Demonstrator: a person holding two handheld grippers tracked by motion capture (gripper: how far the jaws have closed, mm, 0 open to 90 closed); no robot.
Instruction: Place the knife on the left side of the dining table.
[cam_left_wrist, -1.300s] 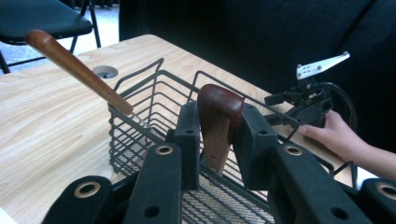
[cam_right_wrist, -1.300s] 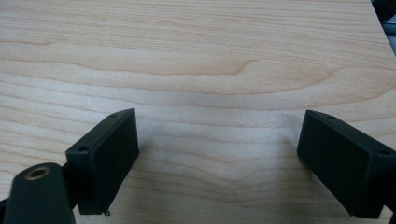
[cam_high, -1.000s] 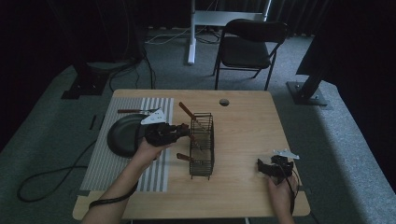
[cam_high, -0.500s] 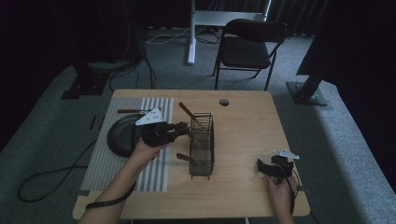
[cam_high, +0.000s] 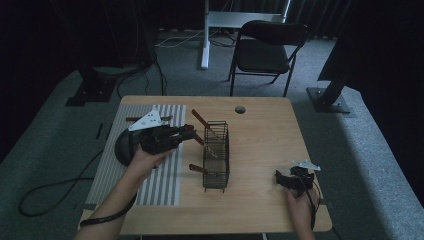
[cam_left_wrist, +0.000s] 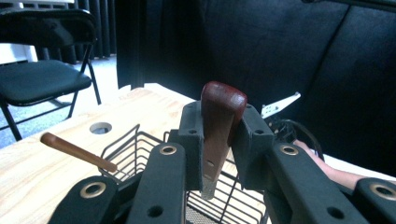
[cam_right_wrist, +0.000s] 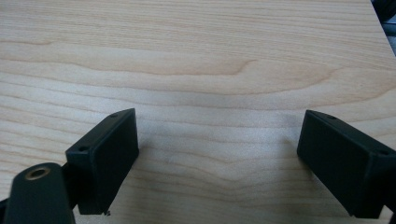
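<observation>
High view: the left tool (cam_high: 187, 132) is raised just beside the wire basket (cam_high: 216, 155), on the striped-mat side, with its jaws clamped on a wooden-handled utensil (cam_high: 191, 131) whose reddish end points toward the basket. A dark pan (cam_high: 122, 147) lies on the striped mat (cam_high: 165, 180) behind the left hand (cam_high: 145, 162), farther from the basket. Two more wooden handles lean out of the basket, one (cam_high: 200, 119) at its far end and one (cam_high: 197, 168) at its near end. The right tool (cam_high: 280, 177) rests low on the worktop (cam_high: 260, 140), well apart from the basket on its other side.

Left gripper view: the utensil (cam_left_wrist: 217, 135) stands upright between the two black jaws, which press on both its flanks; its rounded reddish tip rises above them. The basket (cam_left_wrist: 135, 156) lies directly beyond and below the jaws, with one wooden handle (cam_left_wrist: 77, 151) slanting out of it.

Right gripper view: the right tool (cam_right_wrist: 217, 158) has its jaws spread wide, with bare worktop (cam_right_wrist: 196, 60) between them.
</observation>
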